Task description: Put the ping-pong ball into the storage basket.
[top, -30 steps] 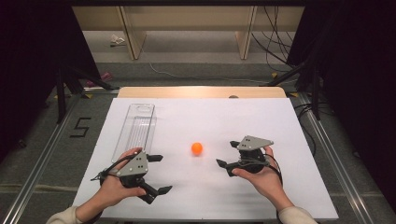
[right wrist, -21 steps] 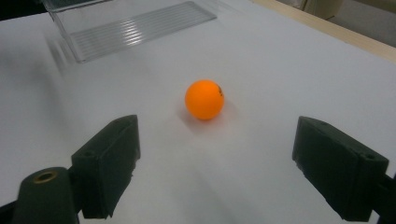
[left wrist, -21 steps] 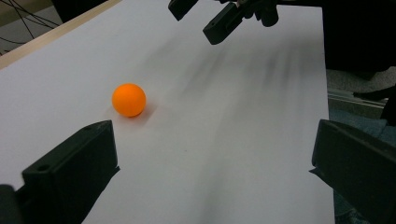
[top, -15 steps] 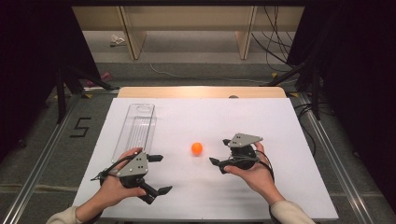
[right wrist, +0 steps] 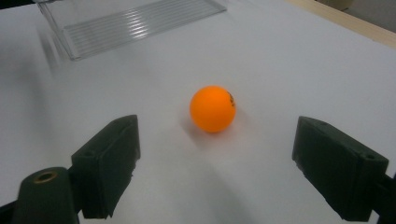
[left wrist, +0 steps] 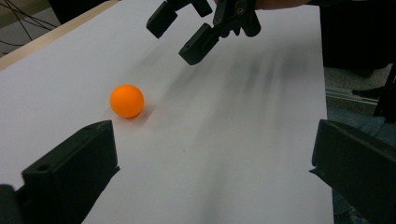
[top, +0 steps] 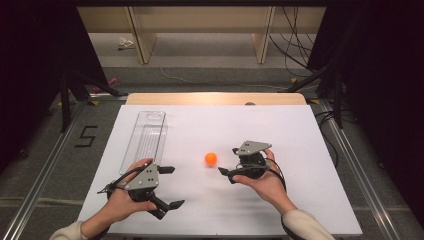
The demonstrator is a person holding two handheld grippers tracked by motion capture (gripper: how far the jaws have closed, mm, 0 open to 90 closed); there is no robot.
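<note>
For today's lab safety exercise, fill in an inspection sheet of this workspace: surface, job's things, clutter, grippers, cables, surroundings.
Surface: white table, wooden strip at its far edge.
Job's things: orange ball lying free on the table; clear tray at the left, nothing seen in it.
Clutter: nothing seen.
Grippers: right gripper open, aimed at the ball; left gripper open, apart from it.
Cables: cable trailing from the right gripper.
Surroundings: floor marking "5".

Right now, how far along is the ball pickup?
Early. Done: the right hand-held gripper is lined up on the orange ball, jaws open either side but short of it. In hand: nothing; the ball sits free on the white table. Left: close on it, lift, probably carry to the clear tray. The left hand-held gripper waits open.
</note>
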